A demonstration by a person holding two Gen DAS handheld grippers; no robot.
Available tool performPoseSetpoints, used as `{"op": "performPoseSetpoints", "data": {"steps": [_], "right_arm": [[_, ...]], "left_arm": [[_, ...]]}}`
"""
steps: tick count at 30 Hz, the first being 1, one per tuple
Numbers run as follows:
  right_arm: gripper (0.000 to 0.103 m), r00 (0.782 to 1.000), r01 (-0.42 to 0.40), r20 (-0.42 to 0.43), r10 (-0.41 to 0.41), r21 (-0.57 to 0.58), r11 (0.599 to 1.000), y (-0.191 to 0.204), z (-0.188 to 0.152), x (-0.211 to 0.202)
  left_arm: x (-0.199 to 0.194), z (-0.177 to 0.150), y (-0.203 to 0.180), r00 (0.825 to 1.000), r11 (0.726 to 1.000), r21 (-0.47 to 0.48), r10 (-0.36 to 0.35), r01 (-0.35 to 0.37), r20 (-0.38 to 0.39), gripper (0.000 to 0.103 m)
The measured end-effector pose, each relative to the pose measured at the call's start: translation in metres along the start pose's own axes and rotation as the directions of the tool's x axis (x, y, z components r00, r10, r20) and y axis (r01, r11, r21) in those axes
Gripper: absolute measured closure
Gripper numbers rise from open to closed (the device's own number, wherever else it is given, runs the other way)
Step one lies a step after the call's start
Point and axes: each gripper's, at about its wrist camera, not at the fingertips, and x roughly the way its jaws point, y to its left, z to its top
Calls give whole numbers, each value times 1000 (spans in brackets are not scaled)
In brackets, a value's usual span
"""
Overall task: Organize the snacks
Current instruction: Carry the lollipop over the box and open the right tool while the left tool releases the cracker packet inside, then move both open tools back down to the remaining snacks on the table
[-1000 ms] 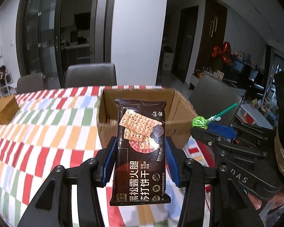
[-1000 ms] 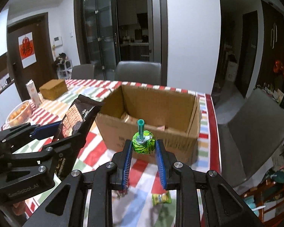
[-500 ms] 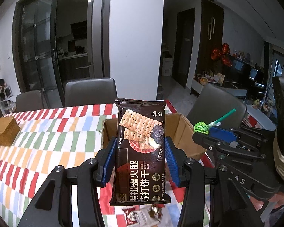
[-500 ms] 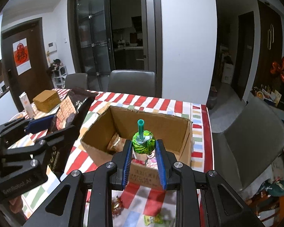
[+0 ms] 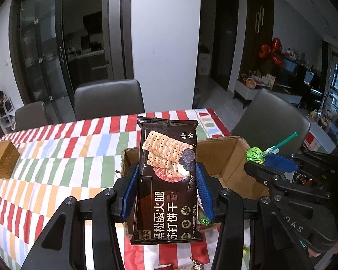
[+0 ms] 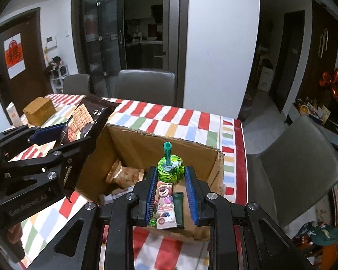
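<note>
Crackers came first at the left: the left gripper (image 5: 167, 193) clamped a dark brown cracker packet (image 5: 167, 180) by its two long edges, so the packet stood upright along the fingers, top edge toward the open brown cardboard box (image 5: 223, 155). In the left wrist view the box lay directly behind and below the packet, at centre frame. To the right, the right gripper (image 6: 170, 193) pinched a green foil-wrapped lollipop (image 6: 169, 169), its teal stick (image 6: 167, 151) pointing forward along the fingers. In the right wrist view that gripper hung over the box's near wall, with a pink bear-printed snack bar (image 6: 165, 204) and tan biscuit packs (image 6: 124, 174) already lying inside below it. By my judgement the right gripper was the nearer to a drop, needing only to open; the left had to carry its packet forward over the rim.

Beneath lay a tablecloth checked in red, green, blue and orange (image 5: 63, 157), with a woven tan box (image 5: 2, 159) at the left edge. Grey chairs (image 6: 145, 85) stood beyond the table, before dark glass doors and a white wall.
</note>
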Motion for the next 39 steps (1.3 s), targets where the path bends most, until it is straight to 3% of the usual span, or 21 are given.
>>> {"op": "performPoseSetpoints", "data": {"steps": [3, 5, 6, 19, 32, 39], "right_arm": [[76, 1000, 2, -21, -2, 5, 1000, -1, -1, 10], [56, 1000, 19, -25, -18, 14, 1000, -3, -4, 10], [54, 1000, 23, -21, -23, 25, 999, -5, -7, 9], [54, 998, 5, 56, -7, 41, 999, 0, -47, -41], [54, 1000, 7, 20, -9, 62, 998, 6, -106, -55], [54, 999, 13, -36, -10, 90, 996, 1, -139, -48]], "left_arm": [[4, -1, 1, 999, 999, 2, 47, -47, -11, 52], [1, -4, 2, 999, 999, -2, 48, -48, -2, 39], [-2, -7, 4, 999, 999, -8, 50, -50, -1, 38], [-46, -59, -7, 1000, 1000, 30, -2, 1, 13, 37], [-67, -116, -21, 1000, 998, 68, 16, -16, -8, 38], [-65, -147, -21, 998, 999, 43, 7, -4, -64, 38]]}}
